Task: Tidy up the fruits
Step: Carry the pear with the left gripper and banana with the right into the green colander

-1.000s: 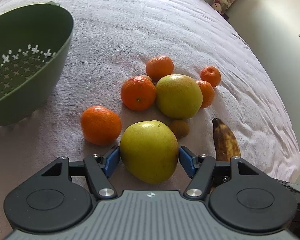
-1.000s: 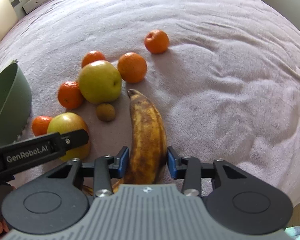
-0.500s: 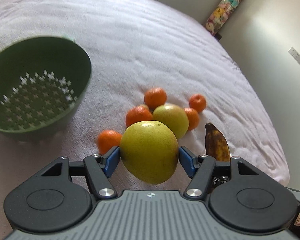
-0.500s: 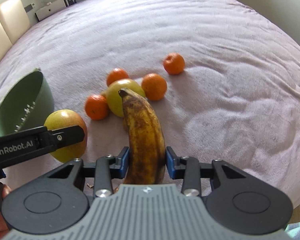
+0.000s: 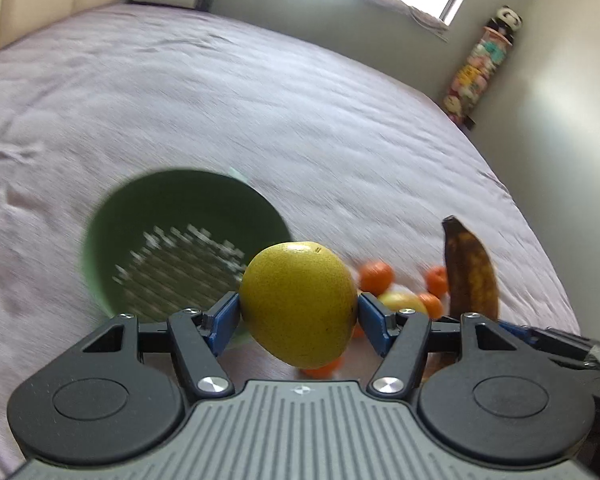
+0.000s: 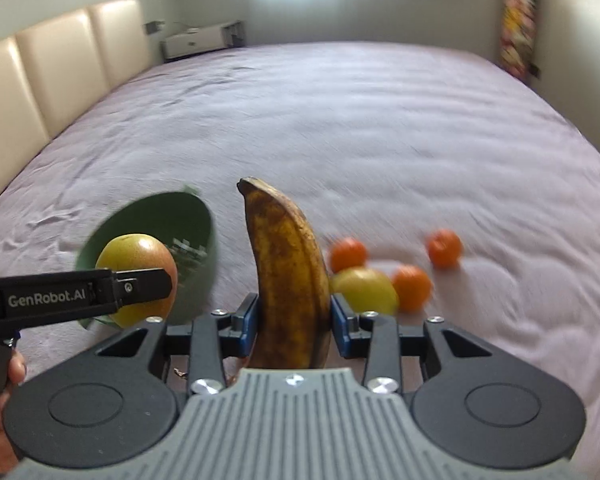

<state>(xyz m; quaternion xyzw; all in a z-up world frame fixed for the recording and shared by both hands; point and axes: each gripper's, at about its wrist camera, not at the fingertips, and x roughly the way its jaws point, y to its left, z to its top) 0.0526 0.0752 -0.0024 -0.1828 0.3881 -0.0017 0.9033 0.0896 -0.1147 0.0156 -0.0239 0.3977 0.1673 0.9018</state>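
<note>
My left gripper (image 5: 298, 316) is shut on a yellow-green apple (image 5: 300, 304) and holds it in the air, just right of the green colander (image 5: 180, 240) on the bed. The apple also shows in the right wrist view (image 6: 136, 276), in front of the colander (image 6: 156, 248). My right gripper (image 6: 294, 320) is shut on a brown-spotted banana (image 6: 288, 272), held upright above the bed; the banana shows in the left wrist view (image 5: 470, 276) too. A second apple (image 6: 364, 288) and several tangerines (image 6: 412, 286) lie on the bed below.
The purple bedspread (image 6: 380, 120) spreads wide all around. A padded cream headboard (image 6: 40, 92) stands at the left. A white box (image 6: 204, 42) and a colourful stack of toys (image 5: 480, 64) stand at the far wall.
Both grippers have risen higher with their fruit. The left one with the apple has moved toward the colander, which now lies close under the view.
</note>
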